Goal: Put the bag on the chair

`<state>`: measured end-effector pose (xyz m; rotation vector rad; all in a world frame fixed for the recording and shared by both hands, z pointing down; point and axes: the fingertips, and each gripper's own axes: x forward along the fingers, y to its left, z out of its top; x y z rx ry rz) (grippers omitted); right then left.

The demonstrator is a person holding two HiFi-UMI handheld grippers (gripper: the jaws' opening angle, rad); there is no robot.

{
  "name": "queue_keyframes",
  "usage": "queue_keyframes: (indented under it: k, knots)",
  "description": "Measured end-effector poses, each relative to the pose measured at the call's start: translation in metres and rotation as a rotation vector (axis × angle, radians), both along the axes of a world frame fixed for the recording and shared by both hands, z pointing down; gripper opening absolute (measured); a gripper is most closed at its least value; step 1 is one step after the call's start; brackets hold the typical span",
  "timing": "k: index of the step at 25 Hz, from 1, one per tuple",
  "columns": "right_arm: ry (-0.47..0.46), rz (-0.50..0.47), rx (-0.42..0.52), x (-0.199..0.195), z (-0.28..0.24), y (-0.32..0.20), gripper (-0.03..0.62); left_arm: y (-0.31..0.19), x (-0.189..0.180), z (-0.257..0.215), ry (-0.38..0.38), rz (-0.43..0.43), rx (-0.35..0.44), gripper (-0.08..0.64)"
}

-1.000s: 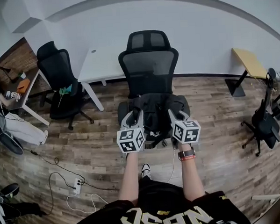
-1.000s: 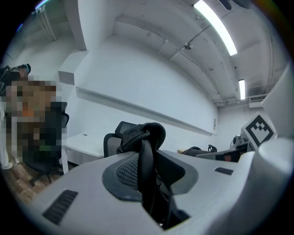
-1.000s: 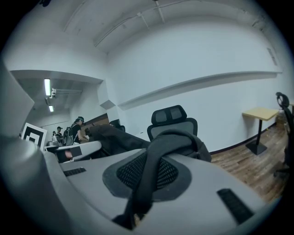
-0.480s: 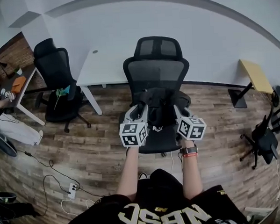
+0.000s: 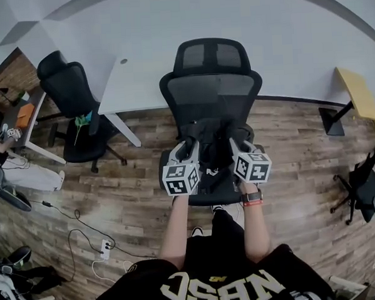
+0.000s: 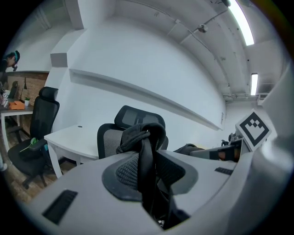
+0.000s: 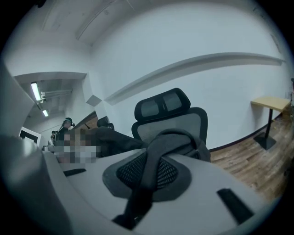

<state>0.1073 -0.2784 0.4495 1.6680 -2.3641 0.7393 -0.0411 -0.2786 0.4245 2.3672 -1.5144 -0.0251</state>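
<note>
The black bag (image 5: pixel 214 150) hangs between my two grippers, right over the seat (image 5: pixel 218 190) of the black mesh office chair (image 5: pixel 211 92). I cannot tell whether it touches the seat. My left gripper (image 5: pixel 189 149) is shut on a knotted black strap (image 6: pixel 146 151) of the bag. My right gripper (image 5: pixel 236 147) is shut on another black strap (image 7: pixel 154 170). In both gripper views the chair's backrest (image 6: pixel 106 140) (image 7: pixel 177 124) stands just behind the straps. The bag's body is hidden below the jaws there.
A white desk (image 5: pixel 134 86) stands behind the chair. A second black chair (image 5: pixel 72 108) is to its left. At the right are a yellow-topped table (image 5: pixel 359 92) and another dark chair (image 5: pixel 365 190). Cables and a power strip (image 5: pixel 105 248) lie on the wood floor at lower left.
Both grippers have carried the bag forward, from the seat's front edge to over the seat. Their hold on the straps has not changed.
</note>
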Motion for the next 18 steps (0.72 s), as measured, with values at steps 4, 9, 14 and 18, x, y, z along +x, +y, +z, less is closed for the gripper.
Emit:
queue_keyframes:
  k: [4, 9, 14, 18]
  knots:
    - [-0.017, -0.015, -0.057, 0.003, 0.029, -0.021, 0.029, -0.021, 0.003, 0.026, -0.016, -0.015, -0.053, 0.109]
    - [-0.032, -0.027, -0.144, 0.002, 0.070, -0.033, 0.031, -0.035, 0.001, 0.069, -0.026, -0.035, -0.131, 0.112]
    - [-0.071, -0.017, -0.213, 0.001, 0.105, -0.046, 0.031, -0.046, 0.005, 0.103, -0.050, -0.047, -0.189, 0.115]
    - [-0.071, -0.011, -0.264, -0.001, 0.134, -0.053, 0.031, -0.054, 0.004, 0.130, -0.066, -0.055, -0.238, 0.115]
